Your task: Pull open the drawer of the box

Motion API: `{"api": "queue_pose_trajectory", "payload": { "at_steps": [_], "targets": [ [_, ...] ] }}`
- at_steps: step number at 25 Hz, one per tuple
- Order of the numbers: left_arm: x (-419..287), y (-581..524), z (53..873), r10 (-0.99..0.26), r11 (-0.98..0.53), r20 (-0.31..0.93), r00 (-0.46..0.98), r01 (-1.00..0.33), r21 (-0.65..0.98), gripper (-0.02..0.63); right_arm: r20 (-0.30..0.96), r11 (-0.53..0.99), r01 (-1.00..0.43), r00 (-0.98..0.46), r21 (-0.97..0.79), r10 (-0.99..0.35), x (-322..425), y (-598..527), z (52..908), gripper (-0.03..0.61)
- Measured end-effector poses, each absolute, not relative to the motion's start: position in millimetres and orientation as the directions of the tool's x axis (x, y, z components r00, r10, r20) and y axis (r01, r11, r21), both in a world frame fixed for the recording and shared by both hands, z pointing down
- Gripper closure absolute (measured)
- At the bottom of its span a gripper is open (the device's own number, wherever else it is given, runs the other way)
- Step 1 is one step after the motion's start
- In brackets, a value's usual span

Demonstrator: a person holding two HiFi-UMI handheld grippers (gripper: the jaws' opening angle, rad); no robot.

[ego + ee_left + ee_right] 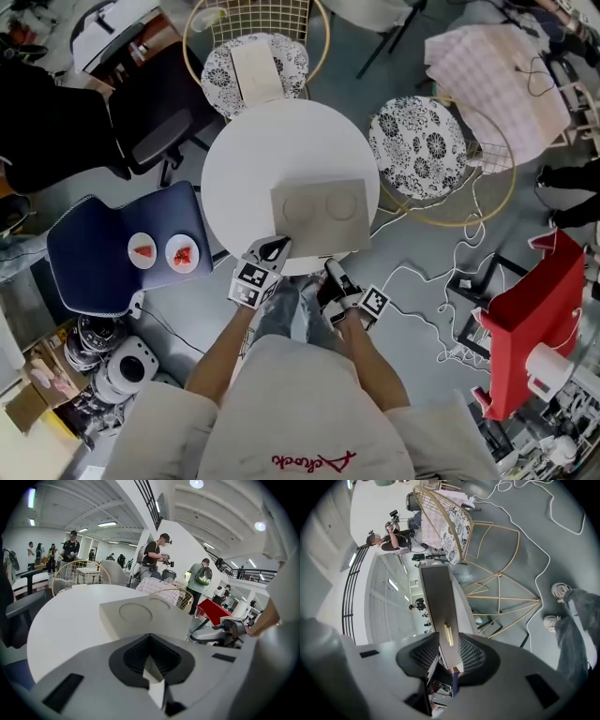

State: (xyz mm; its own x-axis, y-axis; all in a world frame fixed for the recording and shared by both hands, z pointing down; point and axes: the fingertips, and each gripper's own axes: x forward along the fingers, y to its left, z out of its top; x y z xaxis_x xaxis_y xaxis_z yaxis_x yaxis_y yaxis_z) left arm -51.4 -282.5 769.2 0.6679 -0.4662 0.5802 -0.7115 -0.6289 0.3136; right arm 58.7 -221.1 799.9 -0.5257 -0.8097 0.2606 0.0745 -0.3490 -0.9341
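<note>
Box (319, 214) looks light, may skid; right gripper (449, 638), jaws spread, straddles brass handle (448, 633) on drawer (439, 597), so pinch there; left gripper (150, 637) has jaws pressed together.

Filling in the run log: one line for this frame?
phase: pre-grasp | left gripper: shut, empty, by box | right gripper: open, drawer handle between jaws, ungripped | drawer: closed

Overhead view; two views near box (319, 216)
</note>
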Motion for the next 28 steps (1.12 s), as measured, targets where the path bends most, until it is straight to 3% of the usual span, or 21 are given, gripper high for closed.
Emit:
{"api": "queue_pose_trajectory", "payload": {
  "at_steps": [6,12,28],
  "targets": [
    [-52,-285,770,-0.460,-0.631,0.584,0.669,-0.709,0.315,0.603,0.262,-0.350,0.082,-0.513,-0.933,-0.817,59,-232,803,0.458],
    [-52,-285,771,-0.458,-0.631,0.585,0.669,-0.708,0.316,0.603,0.284,-0.342,0.032,-0.487,-0.939,-0.826,63,-236,806,0.536],
    [-53,-290,771,-0.482,-0.616,0.584,0.653,-0.726,0.304,0.603,0.275,-0.340,0.042,-0.500,-0.940,-0.821,67,-196,803,0.540]
  ]
}}
